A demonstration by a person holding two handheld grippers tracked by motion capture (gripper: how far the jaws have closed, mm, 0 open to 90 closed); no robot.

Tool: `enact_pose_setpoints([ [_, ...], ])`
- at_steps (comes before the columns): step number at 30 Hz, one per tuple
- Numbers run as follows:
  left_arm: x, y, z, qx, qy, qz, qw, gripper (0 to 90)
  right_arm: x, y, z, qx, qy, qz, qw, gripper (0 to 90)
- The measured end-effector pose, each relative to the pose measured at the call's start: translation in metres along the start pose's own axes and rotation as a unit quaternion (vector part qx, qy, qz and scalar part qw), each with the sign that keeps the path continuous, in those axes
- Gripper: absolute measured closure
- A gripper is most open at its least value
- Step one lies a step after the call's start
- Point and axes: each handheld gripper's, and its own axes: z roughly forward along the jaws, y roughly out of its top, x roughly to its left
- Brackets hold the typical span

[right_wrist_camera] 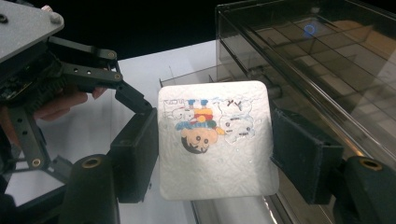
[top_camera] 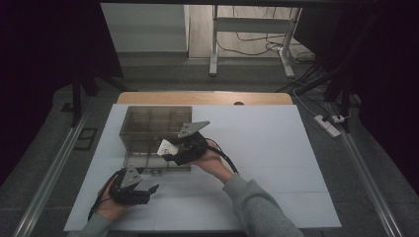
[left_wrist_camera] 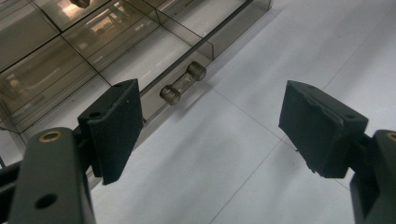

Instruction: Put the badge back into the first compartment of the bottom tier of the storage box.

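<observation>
While the left claw (top_camera: 148, 189) rests agape, the right claw (right_wrist_camera: 215, 154) clamps a cartoon card (right_wrist_camera: 215, 140) beside the organizer (top_camera: 153, 131)

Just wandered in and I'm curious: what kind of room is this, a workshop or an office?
Most likely a lab recording bench: a white-covered table under dim light, cables on the floor behind it, and a person's right claw holding a picture card beside a smoky plastic drawer box.

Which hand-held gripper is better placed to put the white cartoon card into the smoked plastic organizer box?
The right hand-held gripper: its jaws already clamp the cartoon card beside the organizer box. The left hand-held gripper is open, lower on the table.
</observation>
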Motion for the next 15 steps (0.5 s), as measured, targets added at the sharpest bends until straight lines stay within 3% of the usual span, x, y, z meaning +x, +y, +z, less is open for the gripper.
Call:
enact_pose_setpoints([
  [15, 0.002, -0.003, -0.001, 0.001, 0.003, -0.001, 1.0000, 21.9, 0.006, 0.014, 0.033, 0.002, 0.011, -0.006, 0.9999, 33.0],
])
